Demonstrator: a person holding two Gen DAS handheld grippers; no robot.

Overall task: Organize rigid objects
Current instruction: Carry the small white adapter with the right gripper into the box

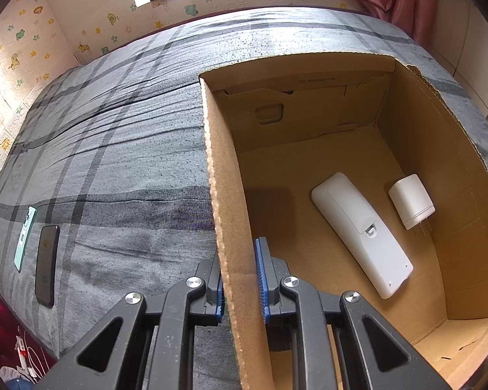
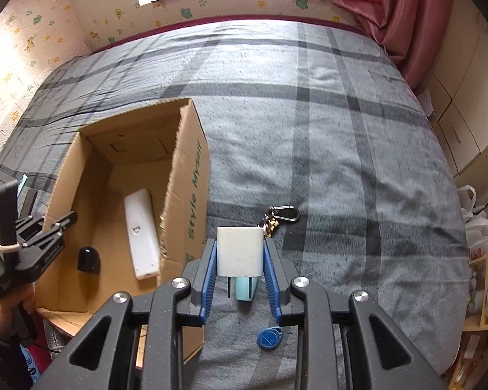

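Note:
An open cardboard box [image 1: 224, 214] [image 2: 185, 195] stands on the bed. Inside lie a white remote [image 1: 361, 230] [image 2: 143, 230] and a white charger plug [image 1: 411, 201]. My left gripper [image 1: 240, 279] is shut on the box's left wall, one finger on each side; it also shows in the right wrist view [image 2: 61, 224]. My right gripper [image 2: 240, 260] is shut on a second white charger plug [image 2: 240, 250], prongs toward the camera, held above the bed just right of the box. A small black object [image 2: 88, 259] sits in the box.
A grey plaid blanket [image 2: 341, 162] covers the bed. A key bunch with a carabiner [image 2: 281, 214], a light-blue object [image 2: 245, 289] and a blue key fob [image 2: 269, 337] lie near my right gripper. A black phone [image 1: 46, 265] and a teal phone [image 1: 25, 237] lie left of the box.

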